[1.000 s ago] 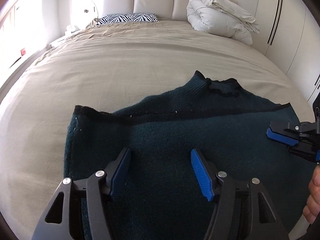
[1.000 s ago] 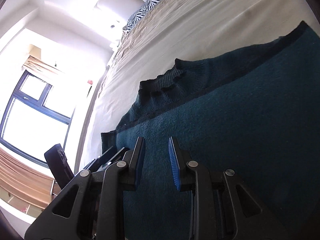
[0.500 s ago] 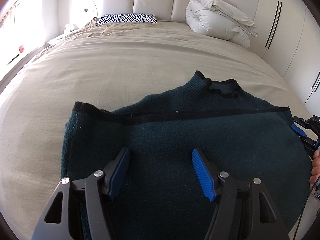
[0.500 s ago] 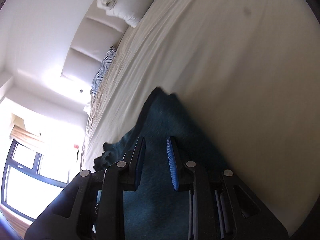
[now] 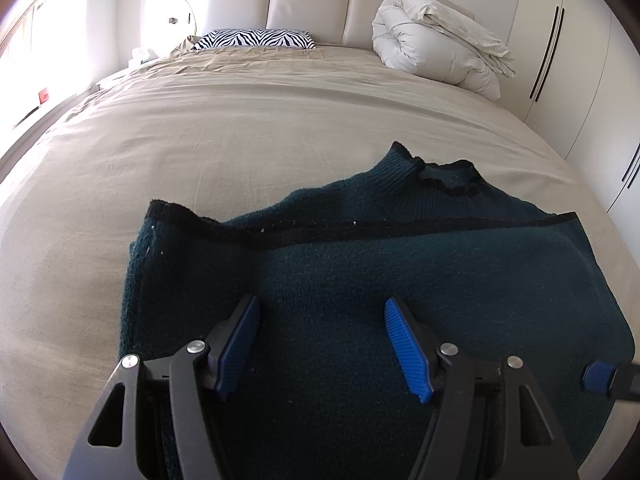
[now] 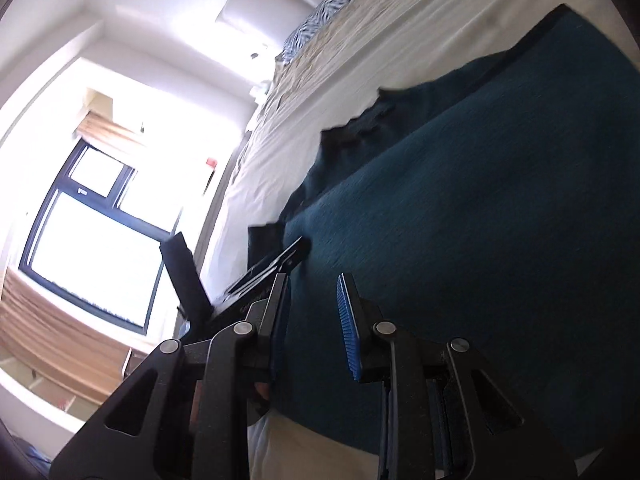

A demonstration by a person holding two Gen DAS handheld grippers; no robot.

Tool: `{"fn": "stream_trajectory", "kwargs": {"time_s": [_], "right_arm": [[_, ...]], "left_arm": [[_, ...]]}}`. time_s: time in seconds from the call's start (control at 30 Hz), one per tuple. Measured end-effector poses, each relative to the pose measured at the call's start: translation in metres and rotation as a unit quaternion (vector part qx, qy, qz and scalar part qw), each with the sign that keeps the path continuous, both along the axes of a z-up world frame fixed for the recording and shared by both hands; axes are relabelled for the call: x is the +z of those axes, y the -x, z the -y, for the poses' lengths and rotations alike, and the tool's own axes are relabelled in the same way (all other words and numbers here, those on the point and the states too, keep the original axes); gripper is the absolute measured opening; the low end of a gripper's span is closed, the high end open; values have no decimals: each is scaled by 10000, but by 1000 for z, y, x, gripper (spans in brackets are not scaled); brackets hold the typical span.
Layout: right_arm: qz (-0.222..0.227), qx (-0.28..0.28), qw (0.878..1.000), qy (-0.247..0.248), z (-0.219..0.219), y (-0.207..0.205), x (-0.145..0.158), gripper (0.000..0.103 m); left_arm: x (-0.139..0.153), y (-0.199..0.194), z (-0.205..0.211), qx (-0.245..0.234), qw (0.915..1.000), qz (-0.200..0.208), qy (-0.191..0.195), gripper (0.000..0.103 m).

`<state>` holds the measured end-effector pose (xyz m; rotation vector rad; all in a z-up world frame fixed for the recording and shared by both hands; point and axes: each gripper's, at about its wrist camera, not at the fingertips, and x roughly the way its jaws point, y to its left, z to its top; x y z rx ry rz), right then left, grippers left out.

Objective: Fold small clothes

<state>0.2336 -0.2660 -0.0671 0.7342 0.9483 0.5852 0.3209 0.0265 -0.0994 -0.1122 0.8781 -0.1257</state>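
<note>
Right gripper (image 6: 312, 320) back, perhaps over sweater (image 5: 400, 280).

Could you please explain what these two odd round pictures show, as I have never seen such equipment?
No robot here: a person holds a two-finger clamp in each hand, each with a wide-angle camera looking along its fingers. One picture comes from the left gripper, the other, tilted, from the right gripper. Both hover with jaws open over a dark teal sweater lying on a bed with a beige bedspread; neither holds anything. The sweater is already folded once, its black-trimmed hem lying just short of the collar. Farther back lie a zebra-print pillow and a rolled white duvet.
</note>
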Motion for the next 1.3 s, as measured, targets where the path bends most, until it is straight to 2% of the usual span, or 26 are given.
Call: {"fn": "stream_trajectory", "kwargs": {"time_s": [0.07, 0.13, 0.2, 0.43, 0.7, 0.87, 0.97, 1.0, 1.07, 1.13, 1.2, 1.3], "right_arm": [[-94, 173, 9997, 142, -22, 8, -11, 23], [-489, 45, 9986, 172, -21, 4, -32, 23], [-460, -129, 9987, -151, -7, 16, -43, 21], [-207, -1195, 9917, -430, 79, 52, -51, 20], [-157, -2464, 9661, -752, 189, 86, -50, 19], [-162, -3021, 9501, -762, 222, 105, -47, 19], [-177, -3237, 9432, -723, 231, 121, -39, 22], [-153, -3249, 9425, -765, 230, 126, -35, 23], [12, -3087, 9459, -1000, 214, 135, -28, 26], [70, -2761, 9553, -1054, 193, 137, -23, 41], [10, -2454, 9642, -1001, 166, 132, -21, 47], [-159, -1832, 9772, -1059, 127, 119, -22, 47]], "left_arm": [[-1, 0, -1, -3, 10000, 14, 34, 68], [-3, 0, -4, -3, 10000, 23, 69, 68], [-3, 0, -4, 0, 10000, 42, 61, 68], [-4, 2, -4, 6, 10000, 65, 48, 68], [-3, 3, -4, 8, 10000, 77, 26, 68], [1, 4, -6, 8, 9999, 51, 114, 68], [19, 19, -7, 202, 9998, -88, 14, 67], [27, 32, -4, 250, 9997, -26, 54, 67], [38, 62, 4, 128, 9989, 140, 422, 67], [34, 86, 21, -95, 9984, 48, 561, 67], [21, 102, 37, -290, 9980, -186, 525, 67], [13, 118, 40, -307, 9989, -119, 334, 67]]}}
